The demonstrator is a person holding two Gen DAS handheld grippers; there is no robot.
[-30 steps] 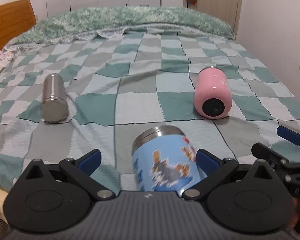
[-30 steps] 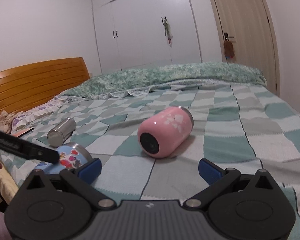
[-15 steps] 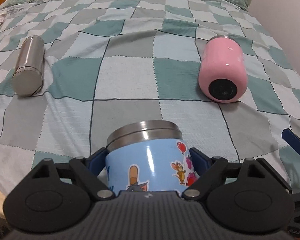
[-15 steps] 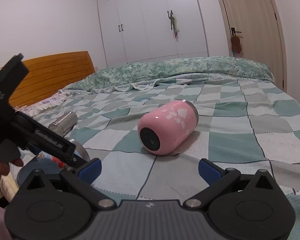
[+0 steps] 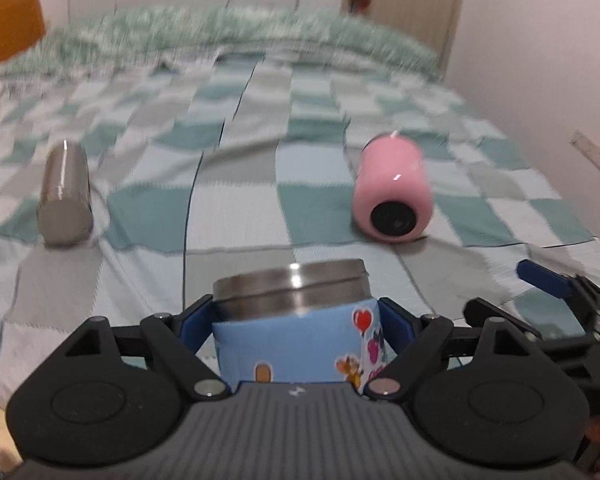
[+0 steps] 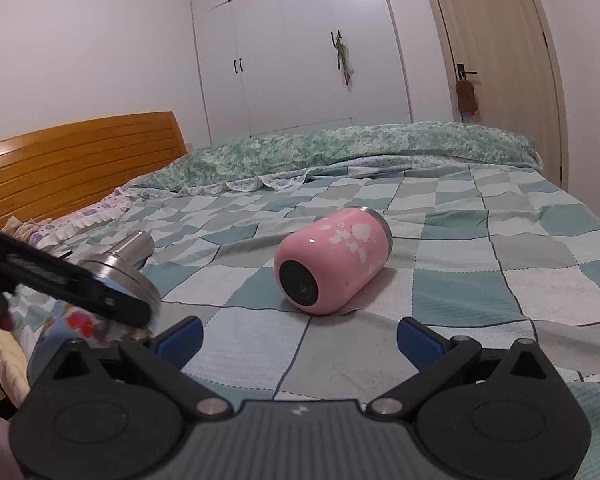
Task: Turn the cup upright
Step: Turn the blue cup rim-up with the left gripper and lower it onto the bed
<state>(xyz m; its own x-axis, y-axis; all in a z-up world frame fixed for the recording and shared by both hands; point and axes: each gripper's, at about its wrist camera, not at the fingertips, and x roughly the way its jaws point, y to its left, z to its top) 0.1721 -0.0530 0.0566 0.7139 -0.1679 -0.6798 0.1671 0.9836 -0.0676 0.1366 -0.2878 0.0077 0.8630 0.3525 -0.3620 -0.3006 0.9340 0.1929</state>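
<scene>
While L hand-held gripper (image 5: 296,320) clamps 1 blue cup (image 5: 296,340), 2 others lie flat.

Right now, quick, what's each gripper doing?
Left gripper: closed on the blue cartoon cup.
Right gripper: open, holding nothing, aimed toward the pink cup.

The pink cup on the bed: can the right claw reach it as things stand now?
Probably yes. The right claw is open and empty, and the pink cup lies on its side straight ahead with only bare quilt between them.
</scene>
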